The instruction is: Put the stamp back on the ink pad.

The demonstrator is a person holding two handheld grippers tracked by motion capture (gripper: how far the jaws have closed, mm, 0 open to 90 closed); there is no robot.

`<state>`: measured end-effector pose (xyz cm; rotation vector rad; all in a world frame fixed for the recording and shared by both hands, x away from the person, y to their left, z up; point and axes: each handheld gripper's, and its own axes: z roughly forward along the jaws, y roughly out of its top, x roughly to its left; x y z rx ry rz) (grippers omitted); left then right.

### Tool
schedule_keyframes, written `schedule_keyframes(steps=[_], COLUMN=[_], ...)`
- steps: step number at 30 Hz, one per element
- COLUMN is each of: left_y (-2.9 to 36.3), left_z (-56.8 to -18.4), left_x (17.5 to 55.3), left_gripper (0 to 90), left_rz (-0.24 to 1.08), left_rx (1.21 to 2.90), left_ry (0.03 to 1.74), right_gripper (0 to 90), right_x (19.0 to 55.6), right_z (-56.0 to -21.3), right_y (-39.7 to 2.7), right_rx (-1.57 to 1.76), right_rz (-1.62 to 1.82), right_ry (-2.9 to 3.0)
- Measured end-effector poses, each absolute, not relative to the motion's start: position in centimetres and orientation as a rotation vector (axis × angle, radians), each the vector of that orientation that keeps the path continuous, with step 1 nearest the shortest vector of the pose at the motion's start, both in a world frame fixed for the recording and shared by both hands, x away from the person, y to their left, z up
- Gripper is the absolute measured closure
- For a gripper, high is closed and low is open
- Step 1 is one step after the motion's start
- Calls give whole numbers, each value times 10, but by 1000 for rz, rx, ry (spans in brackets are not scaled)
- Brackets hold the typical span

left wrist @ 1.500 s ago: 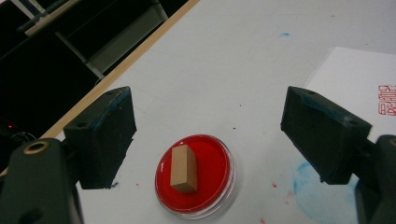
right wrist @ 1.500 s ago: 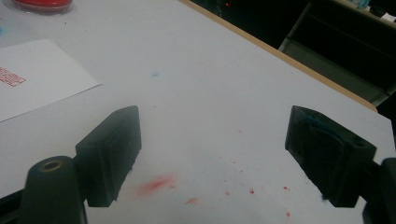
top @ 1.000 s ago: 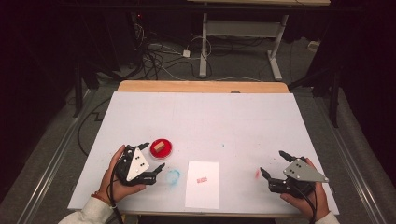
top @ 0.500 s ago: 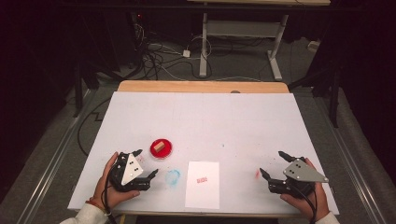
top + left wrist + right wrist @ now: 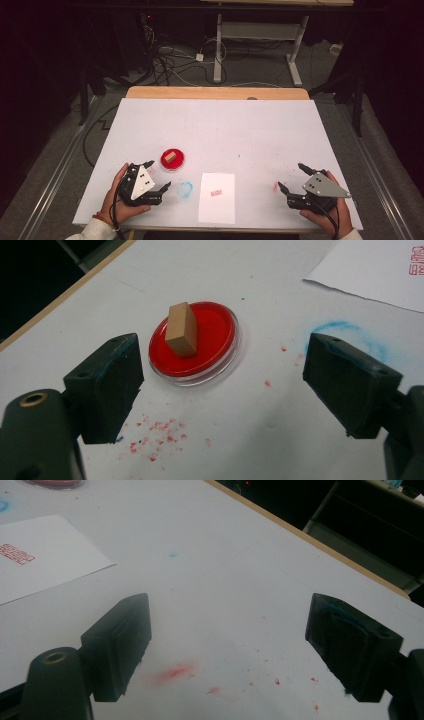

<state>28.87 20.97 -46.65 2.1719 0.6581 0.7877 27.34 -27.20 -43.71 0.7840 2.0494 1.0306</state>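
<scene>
A round red ink dish (image 5: 172, 158) holds a small wooden stamp block (image 5: 170, 156) standing on end. My left gripper (image 5: 159, 175) sits just near and left of the dish, open with nothing held. In the left gripper view the dish (image 5: 215, 335) and block (image 5: 182, 329) lie ahead between the spread jaws of that gripper (image 5: 227, 385). A white paper sheet (image 5: 217, 202) with a red stamp print (image 5: 216, 192) lies at the front middle. At the front right my right gripper (image 5: 291, 176) rests open over bare table, its jaws wide apart in the right gripper view (image 5: 227, 630).
A blue smudge (image 5: 185, 189) marks the table between the left gripper and the paper. A red smear (image 5: 275, 186) lies by the right gripper. The table's wooden far edge (image 5: 215, 93) borders a dark floor with cables and a desk frame.
My left gripper has drawn back a little toward the person and to the left, away from the red dish. The right gripper has barely moved.
</scene>
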Motion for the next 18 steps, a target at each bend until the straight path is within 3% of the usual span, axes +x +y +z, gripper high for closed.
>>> schedule_keyframes(steps=[18], left_y=[210], left_z=[-464], left_x=[291], left_gripper=[157], left_rz=[787], left_rx=[2161], left_ry=[676], right_gripper=[187], right_x=[272], right_z=[-436], right_y=[-273], right_rx=[788], right_rz=[1031], right_ry=[2044])
